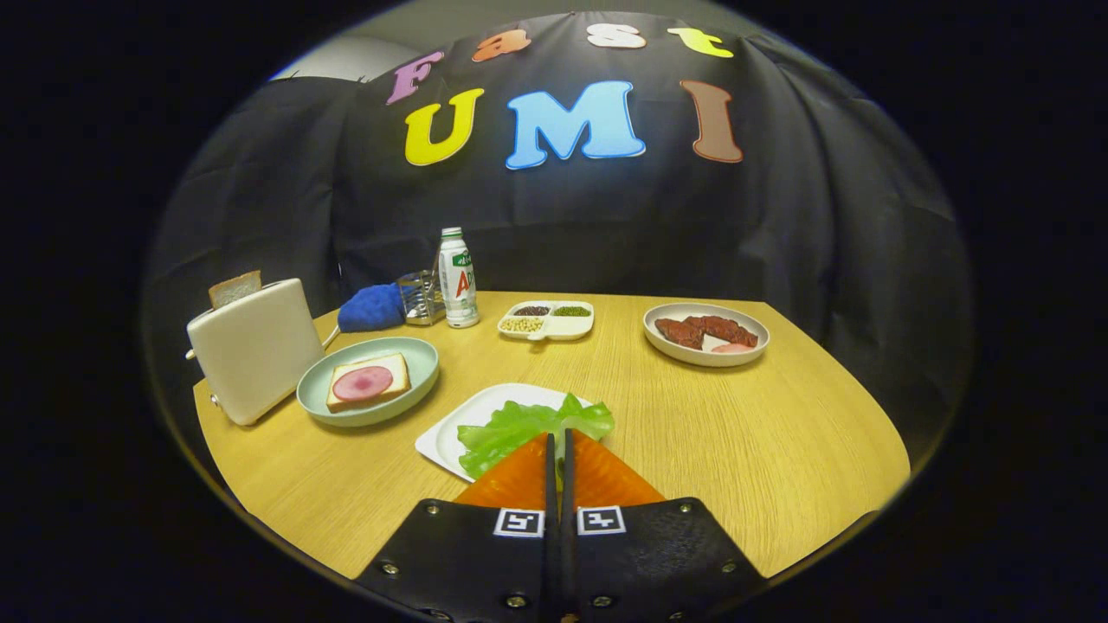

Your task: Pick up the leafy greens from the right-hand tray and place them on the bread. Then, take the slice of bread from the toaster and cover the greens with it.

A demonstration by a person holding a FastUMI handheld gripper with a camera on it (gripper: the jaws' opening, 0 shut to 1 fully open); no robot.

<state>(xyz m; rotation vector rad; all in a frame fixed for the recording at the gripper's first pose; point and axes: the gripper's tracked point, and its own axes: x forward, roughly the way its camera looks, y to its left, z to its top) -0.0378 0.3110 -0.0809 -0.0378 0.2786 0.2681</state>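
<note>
In the gripper view the hand-held gripper has its two orange fingers drawn together with just a thin slit between them, and a sliver of green shows in that slit, so they look clamped on the near edge of the greens. The leaf lies across the white tray just ahead of and under the fingertips, most of it resting on the tray, with one frilly lobe poking out past the right finger. I judge the first step to be in hand: the greens are gripped but not yet lifted off the tray. To the left and a little beyond stands the pale green plate holding the bread, which carries a pink round slice on top; that is where the leaf belongs. Left of the plate and just beside it is the toaster, with the second slice standing up out of its slot, untouched. Farther back on the counter sit a blue cloth, a bottle, a divided dish and a meat plate, all well clear of the path. The next move calls for a straight lift to free the limp leaf, then a carry leftward over the plate rim, lowering it flat onto the pink slice before the fingers part; a thin pinch could let the leaf slip or fold.
</note>
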